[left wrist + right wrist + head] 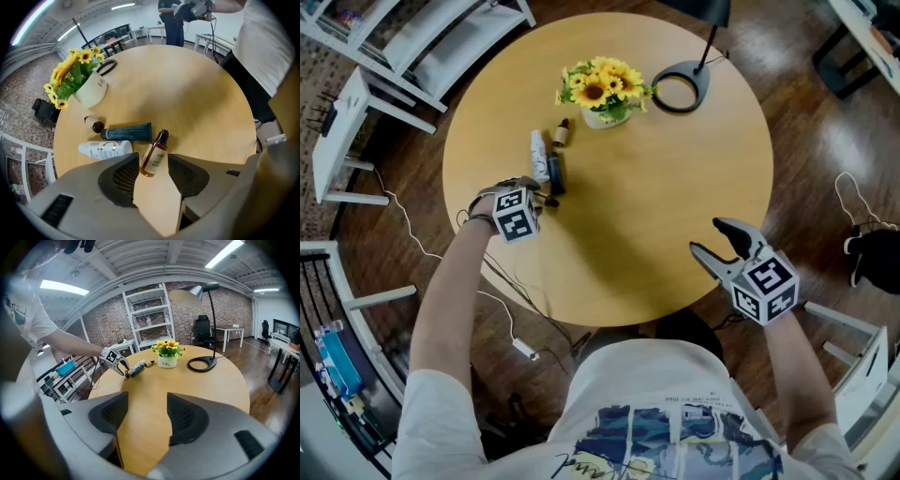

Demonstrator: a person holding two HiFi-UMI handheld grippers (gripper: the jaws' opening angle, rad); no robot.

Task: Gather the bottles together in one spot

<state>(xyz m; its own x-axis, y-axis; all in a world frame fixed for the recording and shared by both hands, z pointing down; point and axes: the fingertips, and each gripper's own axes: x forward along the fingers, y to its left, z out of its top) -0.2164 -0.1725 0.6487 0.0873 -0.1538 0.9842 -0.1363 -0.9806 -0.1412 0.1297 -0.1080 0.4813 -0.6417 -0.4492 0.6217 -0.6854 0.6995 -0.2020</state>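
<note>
White bottle (105, 150), teal tube (127, 132) and small brown bottle (93, 124) are clustered on the tabletop (197, 93); just beside them an amber bottle (154, 157) is straddled, unpressed, by the left gripper's (152, 164) wide-spread fingers (123, 177). The right gripper's (712, 238) fingers are held wide apart, empty, at the tabletop's edge.

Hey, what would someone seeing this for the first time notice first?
The bunch of yellow sunflowers in a white pot stands out at the far side of the round wooden table. Left of centre, the open left tongs hang over a small amber bottle with a black cap, beside a white bottle and a dark teal tube. The open right tongs hover empty at the near edge.
</note>
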